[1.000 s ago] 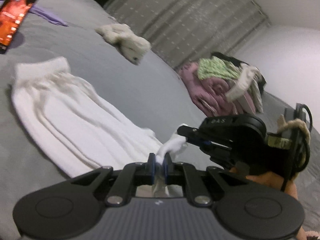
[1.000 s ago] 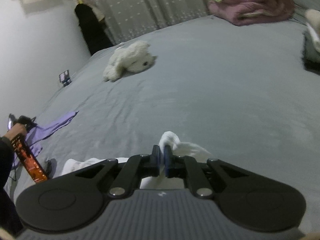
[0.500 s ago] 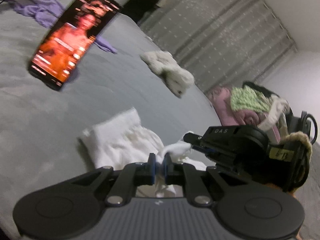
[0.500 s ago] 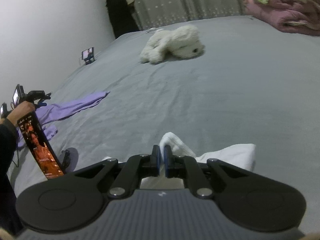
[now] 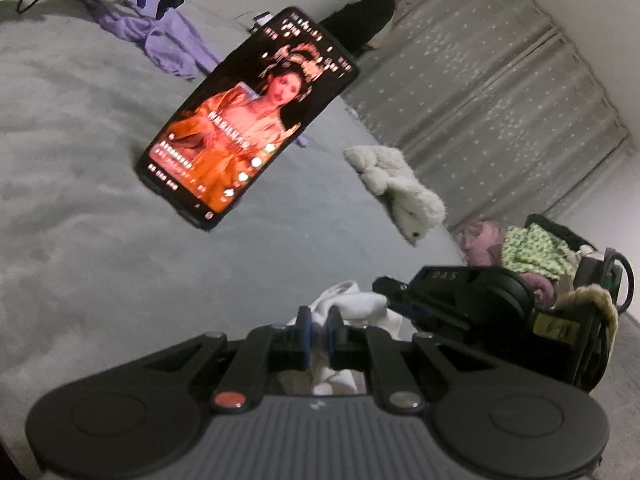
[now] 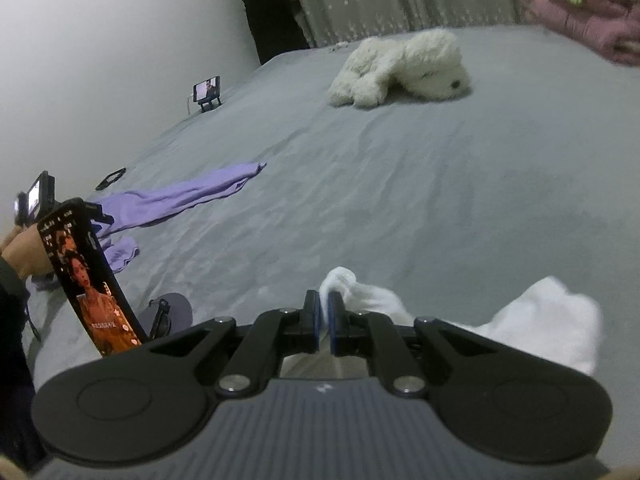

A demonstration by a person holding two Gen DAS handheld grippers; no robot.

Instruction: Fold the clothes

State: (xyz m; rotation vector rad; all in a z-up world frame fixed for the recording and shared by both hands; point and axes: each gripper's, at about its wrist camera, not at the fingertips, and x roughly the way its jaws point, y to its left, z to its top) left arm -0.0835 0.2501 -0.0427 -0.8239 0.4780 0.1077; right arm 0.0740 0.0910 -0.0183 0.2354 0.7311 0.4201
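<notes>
A white garment (image 5: 352, 308) lies on a grey bed (image 5: 100, 264). My left gripper (image 5: 318, 332) is shut on a bunched edge of it. The right gripper shows in the left wrist view (image 5: 460, 300), close on the right and touching the same bunch. In the right wrist view my right gripper (image 6: 324, 320) is shut on a fold of the white garment (image 6: 540, 320), which spreads to the right and under the gripper body.
A phone (image 5: 248, 120) with a lit screen stands on a holder, left of the garment; it also shows in the right wrist view (image 6: 88, 280). A purple garment (image 6: 176, 200), a white plush toy (image 6: 404, 68) and a pile of pink and green clothes (image 5: 516, 248) lie farther off.
Both grippers, still shut on the white garment, have carried its edge toward the waistband end. The long spread of cloth ahead is gone from view, and the phone looms nearer.
</notes>
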